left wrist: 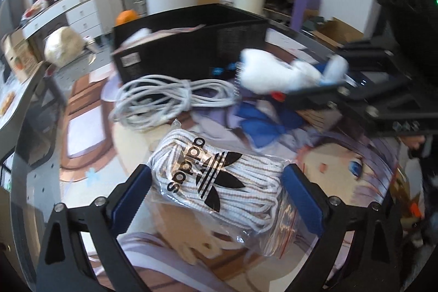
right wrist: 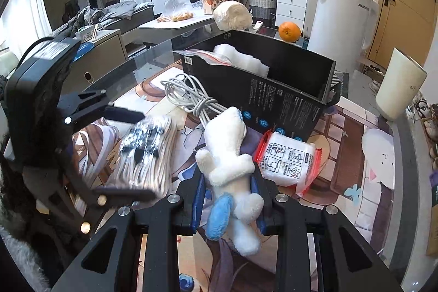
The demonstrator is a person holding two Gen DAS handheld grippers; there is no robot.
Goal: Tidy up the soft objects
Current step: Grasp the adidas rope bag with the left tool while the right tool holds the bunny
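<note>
White plush toy (right wrist: 230,163) clamped in right hand-held gripper (right wrist: 228,199)

The black box (right wrist: 276,89) stands open-topped at the far side of the worktop (right wrist: 356,144), and its near wall blocks a level approach. White padding (right wrist: 241,59) and a plastic bag (right wrist: 208,55) fill its left end; the right end looks free from above. In front of the wall, the coiled white cable (left wrist: 164,100) and the red-edged packet (right wrist: 287,158) crowd the ground. The left gripper (left wrist: 216,182) straddles a bagged bundle of cord (left wrist: 219,182), and the right gripper (right wrist: 230,190) with its plush toy (right wrist: 232,155) sits just beside it, leaving a narrow lane between them. To the right of the packet the printed mat (right wrist: 342,138) lies bare. An orange (right wrist: 289,31) sits behind the box.
</note>
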